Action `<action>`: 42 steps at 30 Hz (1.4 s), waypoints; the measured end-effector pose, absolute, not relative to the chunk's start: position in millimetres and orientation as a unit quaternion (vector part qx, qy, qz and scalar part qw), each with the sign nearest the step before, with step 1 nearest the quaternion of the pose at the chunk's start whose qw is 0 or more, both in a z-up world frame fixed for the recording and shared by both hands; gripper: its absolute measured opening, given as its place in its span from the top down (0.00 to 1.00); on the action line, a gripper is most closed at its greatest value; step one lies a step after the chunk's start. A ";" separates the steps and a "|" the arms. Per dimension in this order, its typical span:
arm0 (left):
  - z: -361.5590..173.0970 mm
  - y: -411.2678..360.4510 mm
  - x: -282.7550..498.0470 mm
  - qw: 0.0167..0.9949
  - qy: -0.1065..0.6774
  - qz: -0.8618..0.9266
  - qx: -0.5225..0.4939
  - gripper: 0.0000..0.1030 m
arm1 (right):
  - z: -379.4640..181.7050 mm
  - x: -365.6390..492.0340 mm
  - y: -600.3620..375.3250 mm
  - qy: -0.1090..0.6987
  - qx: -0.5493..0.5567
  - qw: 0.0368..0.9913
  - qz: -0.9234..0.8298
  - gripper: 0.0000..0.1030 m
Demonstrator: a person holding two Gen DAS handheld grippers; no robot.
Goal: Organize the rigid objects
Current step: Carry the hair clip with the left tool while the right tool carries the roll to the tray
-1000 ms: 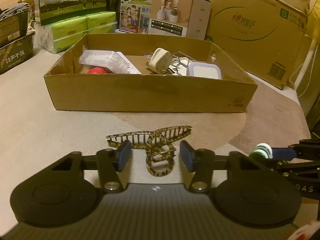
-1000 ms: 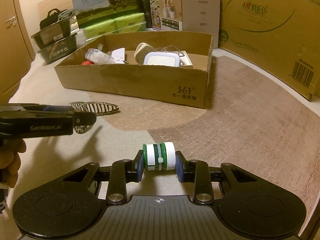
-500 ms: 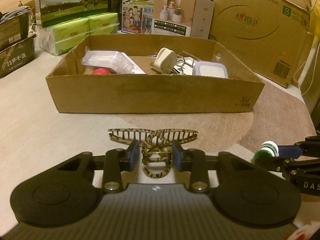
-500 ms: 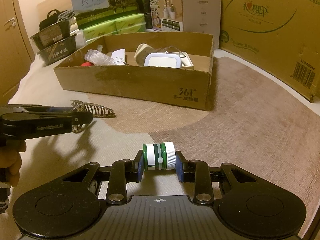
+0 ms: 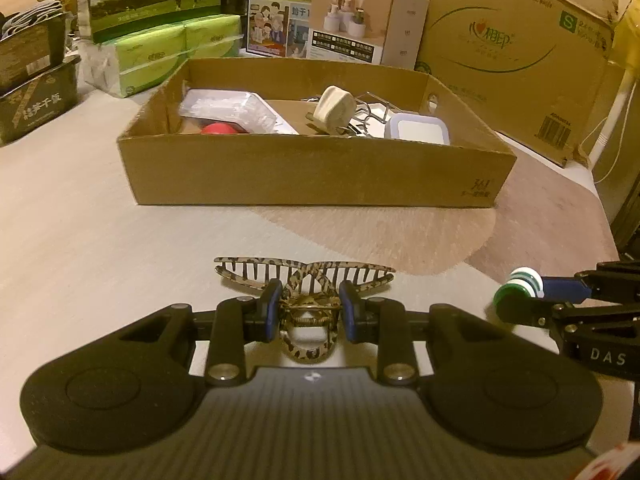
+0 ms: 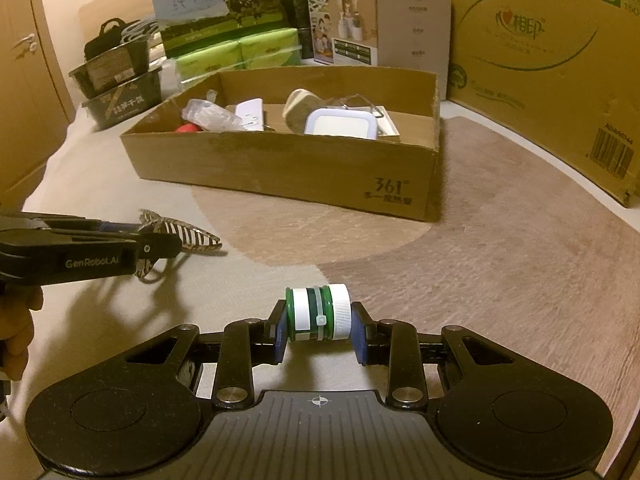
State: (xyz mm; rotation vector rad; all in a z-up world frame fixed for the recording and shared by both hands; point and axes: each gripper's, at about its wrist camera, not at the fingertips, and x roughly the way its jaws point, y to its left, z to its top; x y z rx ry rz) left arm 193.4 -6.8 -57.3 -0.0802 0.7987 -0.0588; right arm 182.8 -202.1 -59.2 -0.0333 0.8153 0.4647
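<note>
A leopard-print hair claw clip [image 5: 306, 280] lies on the pale surface in front of the open cardboard box [image 5: 320, 172]. My left gripper [image 5: 307, 314] is shut on the clip's handle end, its blue pads pressing both sides. From the right wrist view the same clip [image 6: 188, 236] shows beside the left gripper's arm. My right gripper [image 6: 319, 330] is shut on a small green-and-white jar [image 6: 319, 316], held sideways just above the surface. That jar [image 5: 518, 288] also appears at the right edge of the left wrist view.
The box holds a clear plastic packet [image 5: 224, 108], a red item [image 5: 218, 129], a beige plug [image 5: 334, 110], a wire piece and a white square container [image 5: 418, 130]. Behind stand large cartons [image 5: 512, 52], green tissue packs [image 5: 172, 52] and dark trays [image 5: 36, 92]. A hand [image 6: 16, 332] holds the left gripper.
My left gripper's jaws closed from wide open onto the hair claw clip. The right gripper stayed shut on the jar without moving.
</note>
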 end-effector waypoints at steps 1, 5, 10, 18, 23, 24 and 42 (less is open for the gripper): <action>-55.3 -5.6 190.7 0.920 0.389 -0.029 -0.039 0.74 | -57.8 180.5 -201.2 0.392 -0.016 0.892 0.225 0.69; -46.6 -2.9 180.0 0.921 0.387 -0.028 -0.036 0.74 | -51.4 171.9 -198.5 0.389 -0.018 0.893 0.226 0.69; -34.0 -0.2 166.2 0.923 0.381 -0.029 -0.033 0.74 | -42.1 161.2 -196.4 0.383 -0.021 0.895 0.226 0.69; -18.4 3.7 145.9 0.925 0.377 -0.027 -0.030 0.74 | -28.8 146.0 -194.8 0.380 -0.029 0.899 0.216 0.69; -9.7 6.0 133.9 0.927 0.374 -0.027 -0.029 0.74 | -22.2 137.9 -196.2 0.380 -0.030 0.901 0.210 0.69; -8.0 6.2 131.4 0.927 0.373 -0.027 -0.028 0.74 | -21.0 136.3 -196.0 0.379 -0.031 0.901 0.210 0.69; 18.3 7.1 116.9 0.934 0.356 -0.031 -0.019 0.74 | -3.8 123.7 -192.3 0.367 -0.033 0.906 0.208 0.69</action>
